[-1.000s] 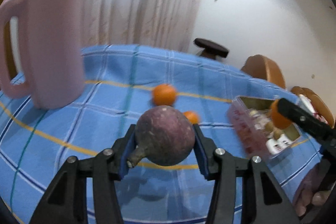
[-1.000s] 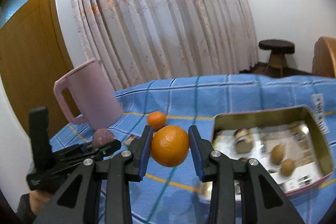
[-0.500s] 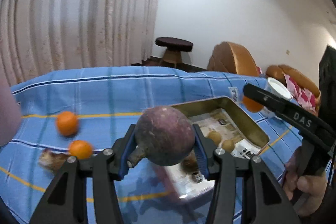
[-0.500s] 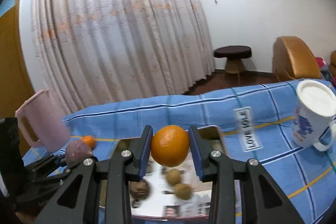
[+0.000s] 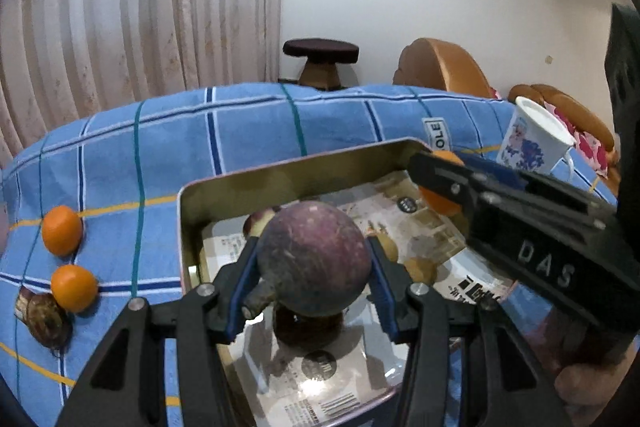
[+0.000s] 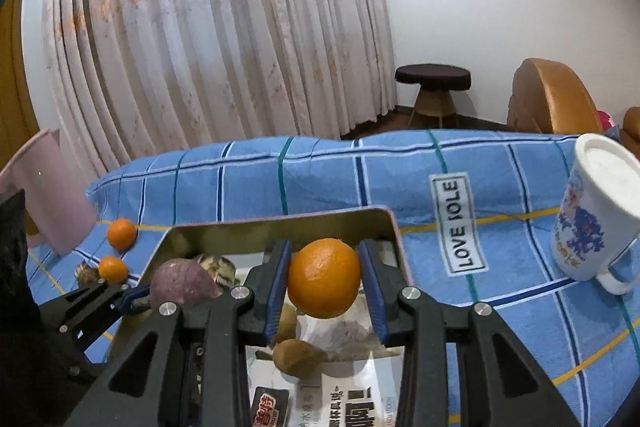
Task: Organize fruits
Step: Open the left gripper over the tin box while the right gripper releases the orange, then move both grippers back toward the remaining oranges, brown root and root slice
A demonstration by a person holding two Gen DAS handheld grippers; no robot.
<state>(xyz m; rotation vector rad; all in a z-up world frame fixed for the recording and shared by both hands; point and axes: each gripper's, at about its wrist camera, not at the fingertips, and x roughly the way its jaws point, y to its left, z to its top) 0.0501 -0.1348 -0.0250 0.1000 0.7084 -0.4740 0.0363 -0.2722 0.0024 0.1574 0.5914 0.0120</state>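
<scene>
Orange: two loose tangerines (image 5: 62,235), one gripped.

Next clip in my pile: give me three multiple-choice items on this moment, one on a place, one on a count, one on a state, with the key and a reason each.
1. Where does the white mug stand?
A. in the tin
B. on the blue cloth, right of the tin
C. on the stool

2. How many oranges lie on the cloth left of the tin?
A. two
B. four
C. none

3. The right gripper is
A. open and empty
B. shut on a mug
C. shut on an orange

Key: B, the mug rests on checked cloth; A, two lie there; C, its pads press the orange.
</scene>
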